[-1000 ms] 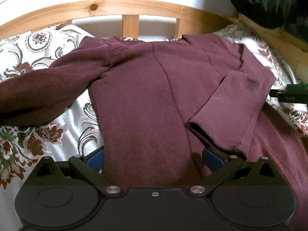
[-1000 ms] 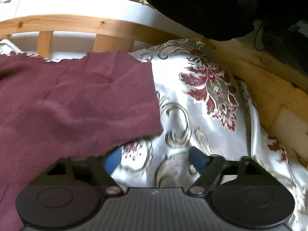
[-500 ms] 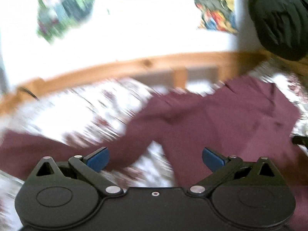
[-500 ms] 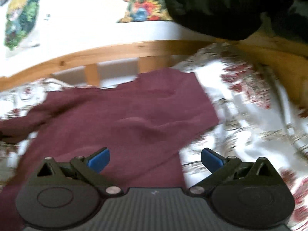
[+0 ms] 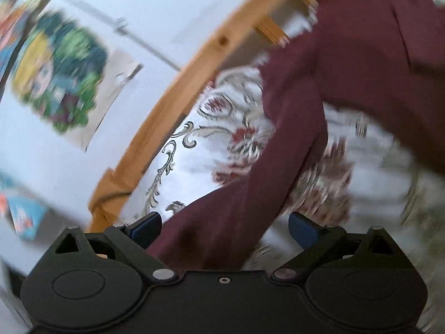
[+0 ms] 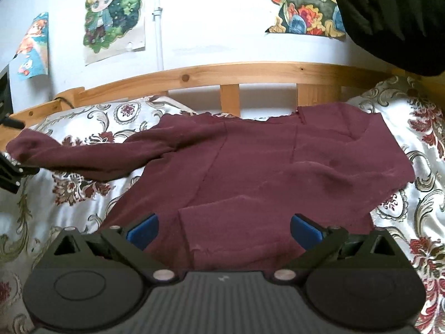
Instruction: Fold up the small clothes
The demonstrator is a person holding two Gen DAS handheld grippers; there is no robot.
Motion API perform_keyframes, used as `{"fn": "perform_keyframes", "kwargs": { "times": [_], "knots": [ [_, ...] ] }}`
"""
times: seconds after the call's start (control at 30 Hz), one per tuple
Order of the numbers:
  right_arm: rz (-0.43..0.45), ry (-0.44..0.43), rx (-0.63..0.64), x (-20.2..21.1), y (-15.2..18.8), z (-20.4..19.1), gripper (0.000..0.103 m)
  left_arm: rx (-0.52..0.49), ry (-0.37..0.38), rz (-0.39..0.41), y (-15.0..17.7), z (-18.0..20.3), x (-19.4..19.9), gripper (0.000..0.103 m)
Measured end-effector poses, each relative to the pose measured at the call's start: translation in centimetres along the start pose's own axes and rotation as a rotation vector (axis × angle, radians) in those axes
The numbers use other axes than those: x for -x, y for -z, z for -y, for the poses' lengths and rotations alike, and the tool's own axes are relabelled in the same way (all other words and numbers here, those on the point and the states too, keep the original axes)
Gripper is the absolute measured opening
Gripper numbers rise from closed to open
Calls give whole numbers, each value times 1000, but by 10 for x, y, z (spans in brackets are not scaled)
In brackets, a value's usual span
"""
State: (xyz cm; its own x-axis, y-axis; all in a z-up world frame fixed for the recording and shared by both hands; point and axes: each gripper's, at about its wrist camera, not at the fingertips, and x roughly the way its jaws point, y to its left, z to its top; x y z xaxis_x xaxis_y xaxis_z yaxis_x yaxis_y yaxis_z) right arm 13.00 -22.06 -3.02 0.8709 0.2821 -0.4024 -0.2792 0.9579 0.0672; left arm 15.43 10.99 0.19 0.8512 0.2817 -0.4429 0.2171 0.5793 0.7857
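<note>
Maroon long-sleeved top (image 6: pixel 264 167) spread on floral bedspread (image 6: pixel 417 194) before wooden bed rail (image 6: pixel 222 73), one sleeve (image 6: pixel 83 156) stretched sideways, right gripper (image 6: pixel 224 226) jaws wide apart over hem, left gripper (image 5: pixel 224 226) jaws apart over sleeve, gripping nothing.

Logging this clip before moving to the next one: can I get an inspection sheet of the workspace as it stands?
Surface: floral bedspread on a bed with a wooden headboard.
Job's things: maroon long-sleeved top spread flat; one sleeve folded across the body, the other sleeve stretched out sideways.
Clutter: nothing seen on the bedspread; dark bundle at upper right.
Grippers: right gripper open above the top's hem; left gripper open, the outstretched sleeve between its fingers, pads not pressing on it.
Cables: thin dark cable at the headboard's corner.
Surroundings: white wall with cartoon posters.
</note>
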Motion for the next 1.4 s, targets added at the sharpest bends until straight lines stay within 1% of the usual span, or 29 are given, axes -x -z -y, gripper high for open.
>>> {"fn": "perform_keyframes", "kwargs": {
  "times": [0.07, 0.1, 0.13, 0.17, 0.2, 0.23, 0.27, 0.3, 0.37, 0.4, 0.5, 0.53, 0.57, 0.63, 0.7, 0.8, 0.87, 0.9, 0.93, 1.0, 1.07, 1.13, 1.17, 1.2, 1.23, 1.33, 1.37, 1.4],
  "knots": [
    [-7, 9, -24, 1, 2, 7, 103, -63, 28, -31, 2, -1, -11, 94],
    [-9, 16, -37, 2, 4, 11, 103, -80, 51, -55, 2, -1, -16, 89],
    [-10, 26, -53, 4, 6, 15, 103, -85, 79, -72, 1, -2, -20, 79],
    [-10, 35, -71, 5, 7, 19, 103, -83, 110, -77, 1, -3, -23, 73],
    [-10, 40, -87, 6, 8, 23, 103, -79, 134, -76, -1, -4, -23, 61],
    [-9, 43, -99, 7, 10, 27, 103, -68, 153, -81, -3, -6, -22, 42],
    [-8, 46, -112, 8, 11, 30, 103, -40, 178, -97, -7, -11, -22, 31],
    [-6, 50, -121, 9, 12, 33, 103, -3, 205, -115, -9, -16, -22, 17],
    [-3, 56, -136, 11, 15, 37, 103, 96, 260, -143, -13, -29, -20, 10],
    [-2, 58, -143, 12, 16, 39, 103, 163, 290, -151, -16, -38, -18, 8],
    [2, 59, -164, 15, 19, 43, 103, 454, 429, -192, -25, -76, -10, 8],
    [2, 58, -166, 15, 19, 43, 103, 564, 491, -209, -28, -90, -5, 8],
    [3, 55, -167, 16, 19, 43, 103, 632, 544, -218, -30, -97, -2, 8],
    [6, 49, -165, 18, 19, 43, 103, 728, 667, -211, -38, -106, 9, 8],
    [5, 36, -164, 19, 18, 42, 103, 797, 765, -193, -44, -106, 18, 8],
    [-1, 11, -164, 19, 18, 40, 103, 933, 919, -190, -47, -92, 22, 8],
    [-6, -20, -165, 21, 18, 38, 103, 1002, 981, -196, -47, -75, 18, 8],
    [-7, -50, -168, 22, 18, 37, 103, 1024, 1002, -190, -47, -66, 16, 8],
    [-3, -111, -173, 24, 18, 37, 103, 1045, 1018, -178, -48, -55, 13, 8],
    [1, -269, -184, 29, 16, 34, 103, 1083, 1033, -169, -46, -39, 7, 8],
    [-10, -453, -176, 34, 12, 27, 103, 1131, 1059, -178, -44, -26, 0, 8],
    [-55, -617, -138, 34, 7, 15, 103, 1126, 1057, -181, -46, -20, -7, 8],
    [-85, -681, -115, 32, 5, 7, 103, 1113, 1051, -180, -48, -20, -8, 8],
    [-103, -714, -94, 30, 4, -1, 103, 1098, 1043, -173, -52, -19, -7, 8],
    [-119, -728, -70, 26, 3, -9, 103, 1089, 1040, -166, -56, -20, -9, 8],
    [-154, -691, -32, 14, 4, -25, 102, 1077, 1043, -144, -68, -21, -10, 8],
    [-164, -688, -41, 9, 4, -26, 100, 1072, 1042, -136, -73, -20, -10, 8],
    [-172, -697, -53, 6, 7, -25, 88, 1065, 1039, -127, -78, -19, -9, 8]
  ]
}}
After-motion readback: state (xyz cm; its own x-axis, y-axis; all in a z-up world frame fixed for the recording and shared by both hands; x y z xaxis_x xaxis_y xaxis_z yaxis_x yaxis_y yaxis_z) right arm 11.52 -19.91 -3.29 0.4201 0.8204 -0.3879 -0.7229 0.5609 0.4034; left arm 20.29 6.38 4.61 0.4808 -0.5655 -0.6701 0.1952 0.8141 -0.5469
